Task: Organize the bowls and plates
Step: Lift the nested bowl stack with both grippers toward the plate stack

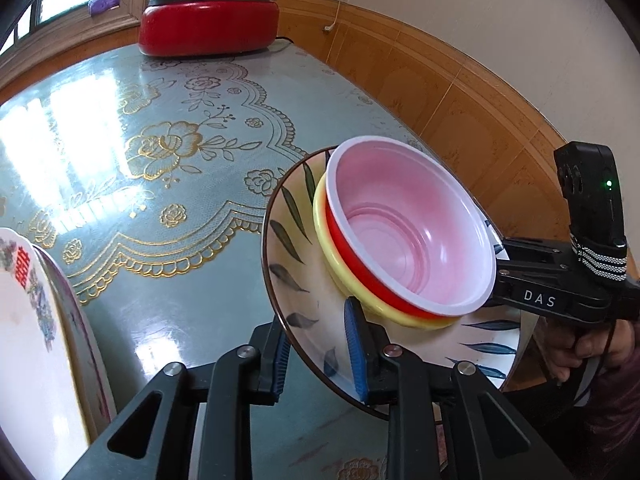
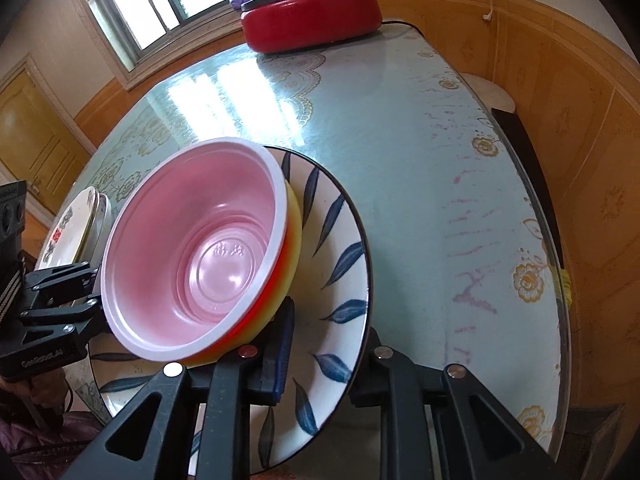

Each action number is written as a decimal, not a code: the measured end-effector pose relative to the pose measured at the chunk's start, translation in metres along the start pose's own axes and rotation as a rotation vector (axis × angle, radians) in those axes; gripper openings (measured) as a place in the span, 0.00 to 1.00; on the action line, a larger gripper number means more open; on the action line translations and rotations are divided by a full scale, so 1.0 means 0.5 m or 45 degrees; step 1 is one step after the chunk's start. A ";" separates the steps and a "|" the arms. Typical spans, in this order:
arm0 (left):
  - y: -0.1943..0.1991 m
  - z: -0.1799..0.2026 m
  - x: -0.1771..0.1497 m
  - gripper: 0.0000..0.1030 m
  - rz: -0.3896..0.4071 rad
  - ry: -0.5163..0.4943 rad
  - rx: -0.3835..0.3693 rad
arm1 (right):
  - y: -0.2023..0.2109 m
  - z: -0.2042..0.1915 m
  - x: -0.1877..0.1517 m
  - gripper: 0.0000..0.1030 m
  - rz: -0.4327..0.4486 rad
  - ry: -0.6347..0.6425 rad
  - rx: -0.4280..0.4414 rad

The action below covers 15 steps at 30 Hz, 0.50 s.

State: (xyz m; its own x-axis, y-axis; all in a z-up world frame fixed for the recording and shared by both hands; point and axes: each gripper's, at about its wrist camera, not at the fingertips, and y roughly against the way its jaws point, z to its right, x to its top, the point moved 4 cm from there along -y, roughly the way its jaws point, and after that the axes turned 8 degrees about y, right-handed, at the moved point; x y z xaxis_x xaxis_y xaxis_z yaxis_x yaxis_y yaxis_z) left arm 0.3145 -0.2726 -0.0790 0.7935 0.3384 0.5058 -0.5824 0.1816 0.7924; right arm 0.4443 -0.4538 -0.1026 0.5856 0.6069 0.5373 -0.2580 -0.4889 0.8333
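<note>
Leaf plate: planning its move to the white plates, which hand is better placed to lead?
Probably left. Both tongs clamp the leaf plate by its rim, but the white plates sit beside the left tongs, far from the right tongs.

Nested bowls (image 1: 412, 240) on tilted leaf-pattern plate (image 1: 296, 248)

Both my grippers are clamped on the leaf-patterned plate (image 1: 292, 256), and the stacked bowls (image 1: 412, 236) on it fill the room between them. Off to my left, the white plates (image 1: 36, 320) stand near the plate's rim, so that side is tight. Ahead, the table (image 1: 168, 92) lies bare all the way to the red electric pot (image 1: 208, 24) at the far edge. On my right, the tabletop runs clear to its rim, with a stool (image 2: 496, 94) just beyond.
</note>
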 end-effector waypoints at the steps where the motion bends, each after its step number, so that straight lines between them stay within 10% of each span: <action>1: 0.000 -0.001 0.001 0.25 0.003 -0.002 0.001 | 0.001 -0.002 -0.002 0.20 0.000 0.000 -0.001; 15: 0.023 0.001 -0.010 0.22 0.028 -0.013 -0.008 | 0.014 -0.004 -0.023 0.18 0.029 -0.103 -0.045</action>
State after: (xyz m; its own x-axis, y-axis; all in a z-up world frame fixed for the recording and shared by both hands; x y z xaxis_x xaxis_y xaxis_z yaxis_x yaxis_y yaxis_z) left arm 0.3039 -0.2727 -0.0724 0.7823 0.3330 0.5264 -0.6008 0.1804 0.7788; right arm 0.4343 -0.4626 -0.1027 0.6389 0.5426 0.5454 -0.2983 -0.4787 0.8257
